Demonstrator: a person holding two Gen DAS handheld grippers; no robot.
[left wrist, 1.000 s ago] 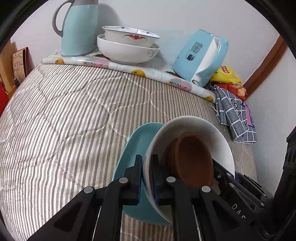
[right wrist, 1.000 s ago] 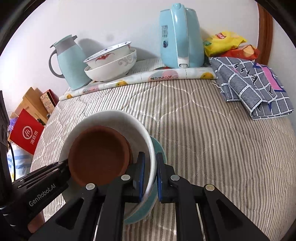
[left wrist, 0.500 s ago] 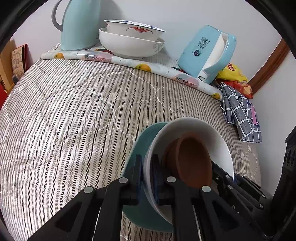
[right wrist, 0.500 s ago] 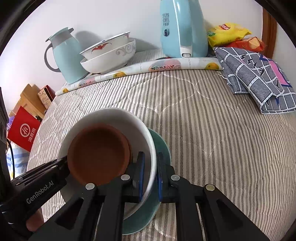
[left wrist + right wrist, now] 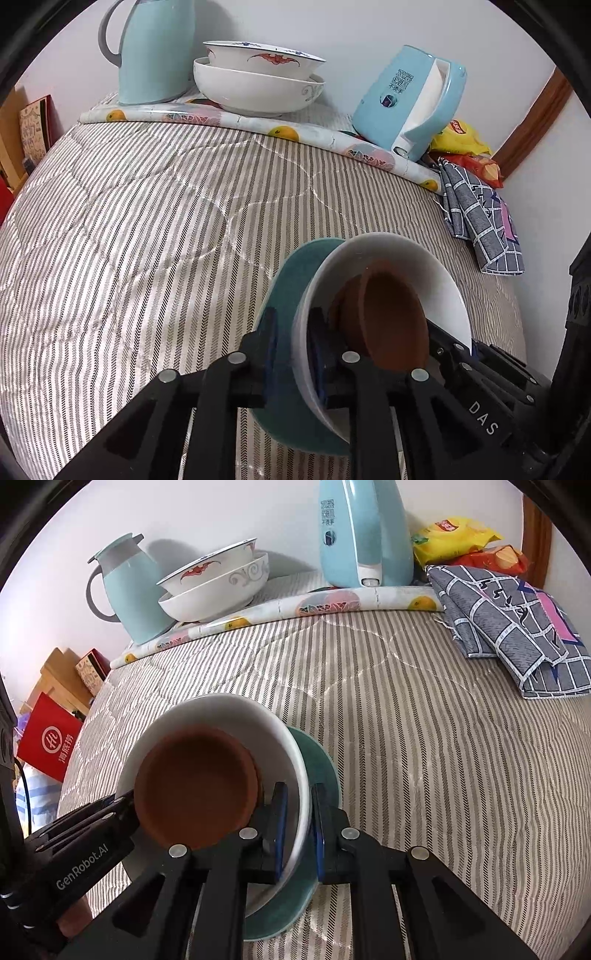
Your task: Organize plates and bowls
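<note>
Left tool (image 5: pixel 291 356) straddles the white bowl (image 5: pixel 436 273) rim; its jaws have just been easing apart, a gap showing at the outer pad. The brown bowl (image 5: pixel 195 782) nests inside, the teal plate (image 5: pixel 321 764) beneath, near the bed's (image 5: pixel 424 738) front edge. Right tool (image 5: pixel 298 830) pinches the white bowl's opposite rim. Striped quilt lies open behind; stacked bowls (image 5: pixel 258 79) along the far edge.

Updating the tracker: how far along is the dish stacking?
Done: brown bowl nested in white bowl on teal plate; two patterned bowls stacked at the back. In hand: right tool grips the white bowl's rim; left tool jaws have just been opening around it. Remaining: release, perhaps join both stacks.
</note>
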